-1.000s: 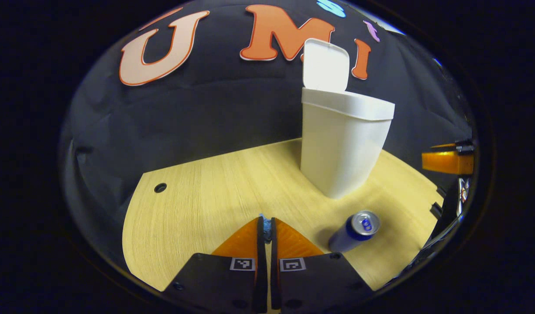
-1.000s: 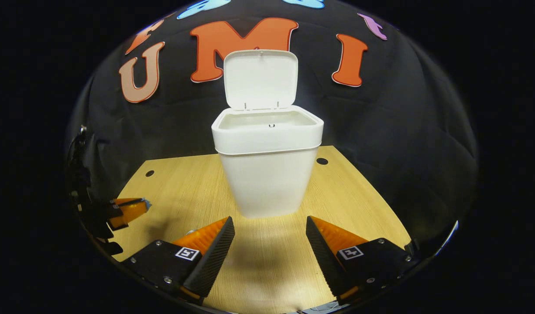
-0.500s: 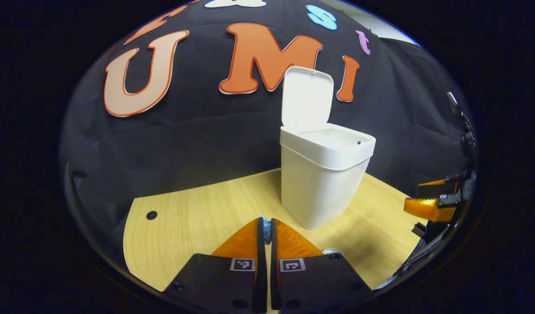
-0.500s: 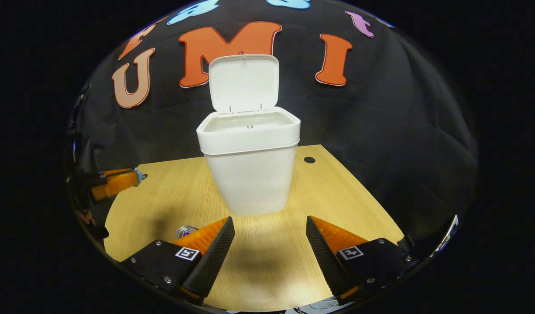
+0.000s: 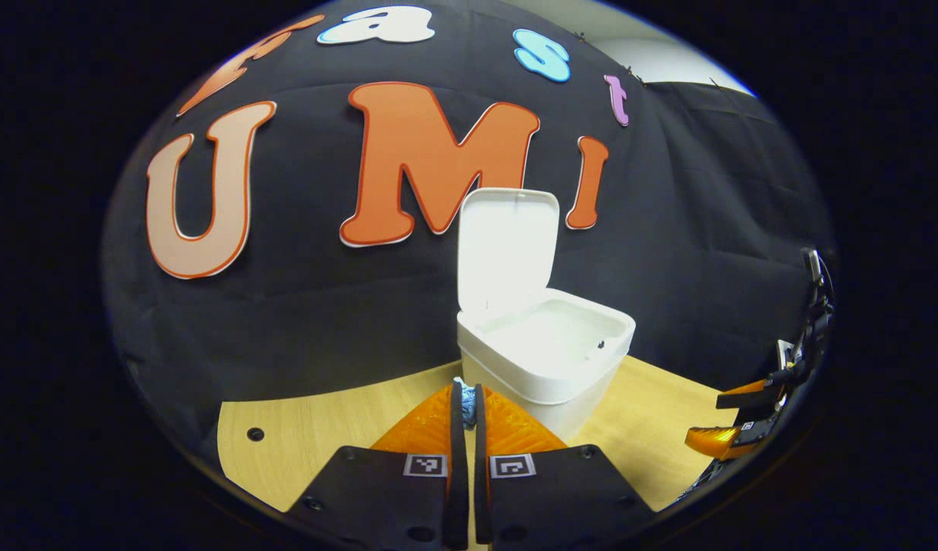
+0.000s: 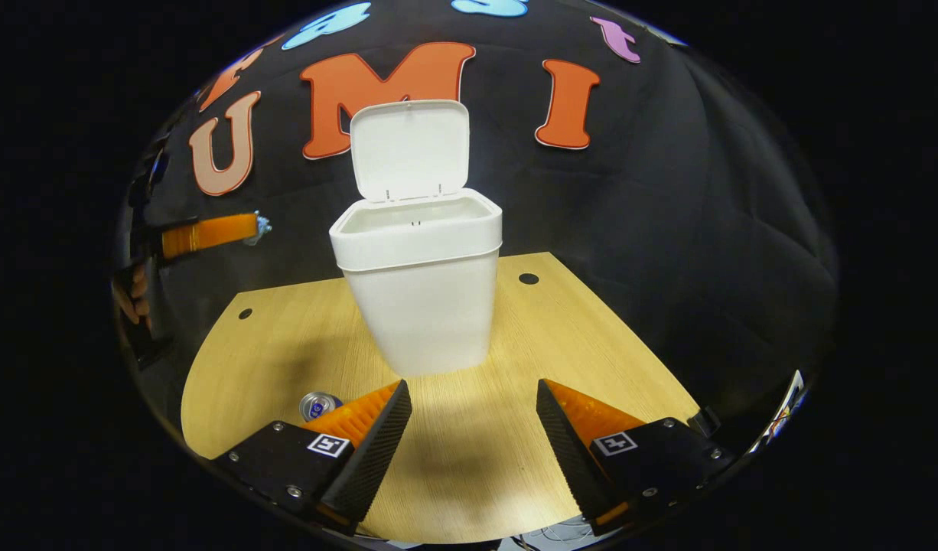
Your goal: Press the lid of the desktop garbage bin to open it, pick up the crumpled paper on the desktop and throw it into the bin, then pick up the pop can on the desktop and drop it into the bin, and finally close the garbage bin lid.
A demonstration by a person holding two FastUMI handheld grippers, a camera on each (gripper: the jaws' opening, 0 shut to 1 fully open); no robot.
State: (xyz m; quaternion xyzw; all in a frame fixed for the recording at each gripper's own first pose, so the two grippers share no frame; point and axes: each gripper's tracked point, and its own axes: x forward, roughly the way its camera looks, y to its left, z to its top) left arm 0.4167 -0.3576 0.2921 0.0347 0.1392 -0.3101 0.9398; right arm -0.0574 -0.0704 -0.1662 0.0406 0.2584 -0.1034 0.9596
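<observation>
Ahead of my left gripper (image 5: 465, 394), whose jaws are clenching a scrap of crumpled paper (image 5: 466, 412) at their tips, the white bin (image 5: 545, 367) is standing on the wooden desk (image 5: 316, 428) with its lid (image 5: 503, 252) tipped upright and its pale inside showing. My right gripper (image 6: 473, 405) is hanging released, gripping nothing. Its view is adding the pop can (image 6: 320, 403), blue-sided and silver-topped, sitting on the desk near the bin, with any lettering too small to read.
</observation>
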